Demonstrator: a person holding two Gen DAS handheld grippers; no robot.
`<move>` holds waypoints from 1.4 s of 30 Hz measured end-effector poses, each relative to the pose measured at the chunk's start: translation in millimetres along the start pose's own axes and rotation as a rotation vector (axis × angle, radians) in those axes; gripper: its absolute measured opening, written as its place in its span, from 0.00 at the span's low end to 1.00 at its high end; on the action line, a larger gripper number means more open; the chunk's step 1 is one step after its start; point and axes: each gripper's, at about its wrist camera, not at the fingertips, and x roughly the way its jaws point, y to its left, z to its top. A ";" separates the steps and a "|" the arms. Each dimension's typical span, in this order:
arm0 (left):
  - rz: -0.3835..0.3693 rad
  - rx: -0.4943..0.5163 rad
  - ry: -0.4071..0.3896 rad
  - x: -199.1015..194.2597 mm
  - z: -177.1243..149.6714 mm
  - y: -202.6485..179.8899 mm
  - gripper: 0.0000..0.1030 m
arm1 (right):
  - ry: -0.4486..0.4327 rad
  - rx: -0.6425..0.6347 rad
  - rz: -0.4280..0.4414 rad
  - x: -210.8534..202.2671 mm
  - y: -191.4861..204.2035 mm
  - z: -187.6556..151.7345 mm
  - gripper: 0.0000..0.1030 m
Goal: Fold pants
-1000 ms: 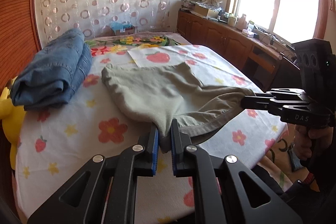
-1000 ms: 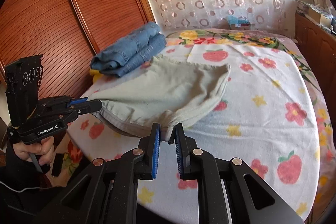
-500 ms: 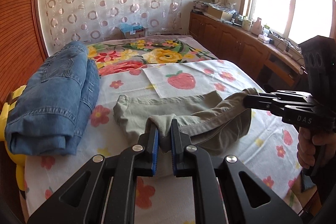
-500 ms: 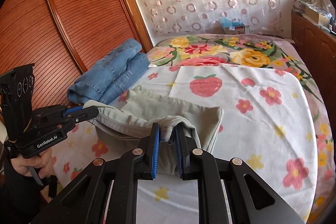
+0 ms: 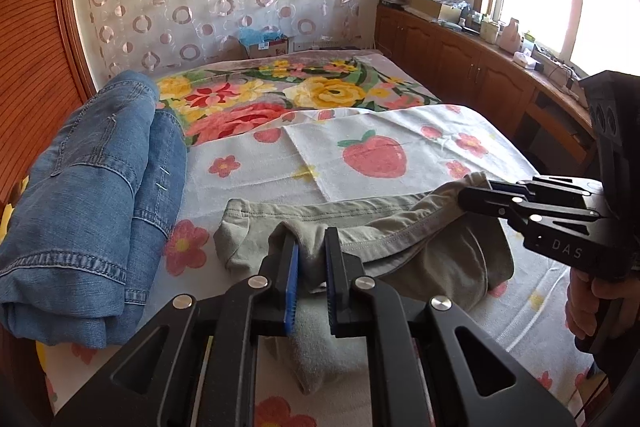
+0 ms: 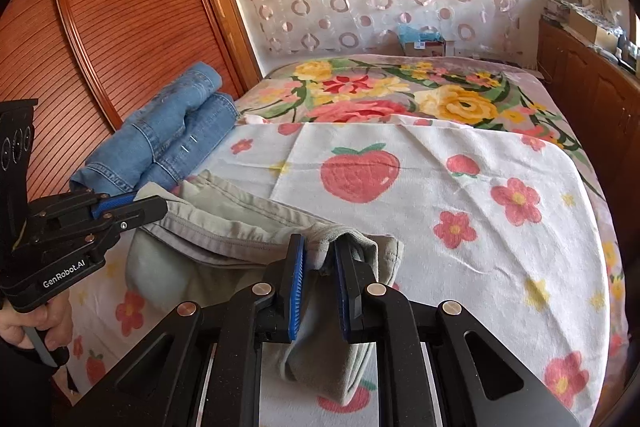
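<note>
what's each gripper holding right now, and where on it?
Both hold the grey pants. Left gripper is shut on one end of the seamed edge, right gripper on the other end; the edge spans between them.

Both tongs—right point(image 6: 319, 259), left point(image 6: 132, 205)—pinch khaki pants point(image 6: 224, 227) (folded jeans point(image 6: 168, 143) beside).

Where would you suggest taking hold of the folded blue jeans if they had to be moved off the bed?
Grip the folded jeans at the thick rolled end nearest the camera, coming from the bed's near edge. All layers stack there, so one pinch should catch the whole bundle. Both grippers, left and right, currently hold the grey-green pants.
</note>
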 end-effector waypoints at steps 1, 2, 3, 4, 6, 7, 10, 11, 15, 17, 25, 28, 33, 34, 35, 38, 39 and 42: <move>0.001 0.000 0.006 0.5 0.1 -0.1 0.13 | 0.004 0.001 -0.002 1.6 -0.5 0.9 0.14; 0.009 0.003 0.005 -0.6 -0.6 -1.0 0.15 | 0.003 0.002 -0.003 2.1 -0.2 1.0 0.16; 0.018 0.006 -0.001 -2.5 -1.4 -1.6 0.16 | 0.002 0.002 -0.003 2.4 0.5 0.9 0.20; 0.021 0.010 -0.007 -4.2 -1.8 -1.8 0.21 | 0.002 0.001 -0.009 1.4 0.5 1.0 0.21; 0.015 0.015 -0.018 -9.3 -3.3 -2.3 0.31 | 0.002 -0.001 -0.014 -1.5 -1.3 0.8 0.23; 0.015 0.016 -0.023 -11.5 -4.1 -2.2 0.42 | -0.003 -0.006 -0.008 -3.7 -1.5 0.4 0.23; 0.006 0.019 -0.051 -20.8 -8.4 -1.2 0.57 | -0.023 -0.031 -0.012 -16.6 -2.0 -5.3 0.30; 0.002 0.015 -0.051 -22.4 -10.3 -0.1 0.62 | -0.031 -0.038 -0.013 -21.2 -1.7 -7.5 0.35; -0.012 0.006 -0.054 -24.7 -19.3 1.5 0.74 | -0.035 -0.054 -0.021 -34.0 -2.9 -21.2 0.40; 0.006 0.015 -0.055 -25.2 -25.8 1.2 0.74 | -0.016 -0.060 -0.022 -36.1 -3.2 -28.1 0.40; -0.018 0.011 0.000 -20.2 -59.4 5.6 0.74 | 0.057 -0.095 -0.016 -33.7 -3.5 -51.2 0.40; -0.016 0.007 0.017 -19.0 -68.3 8.5 0.73 | 0.069 -0.093 -0.016 -31.0 -6.4 -51.8 0.40; -0.013 0.018 0.040 -14.9 -74.9 10.2 0.62 | 0.084 -0.094 -0.015 -29.5 -9.3 -48.6 0.39; -0.018 0.020 0.041 -14.4 -75.4 10.1 0.60 | 0.088 -0.095 -0.011 -28.7 -9.1 -48.5 0.39; -0.026 0.020 0.043 -13.6 -75.7 10.2 0.59 | 0.092 -0.098 -0.010 -28.1 -9.2 -49.5 0.39; -0.042 0.030 0.053 -10.1 -77.3 7.6 0.55 | 0.103 -0.101 -0.008 -26.1 -9.6 -52.1 0.36; -0.046 0.034 0.056 -9.0 -77.0 7.8 0.52 | 0.108 -0.102 -0.006 -25.0 -10.2 -52.3 0.32; -0.056 0.038 0.067 -3.3 -76.4 6.4 0.47 | 0.106 -0.106 -0.001 -23.5 -9.4 -52.0 0.15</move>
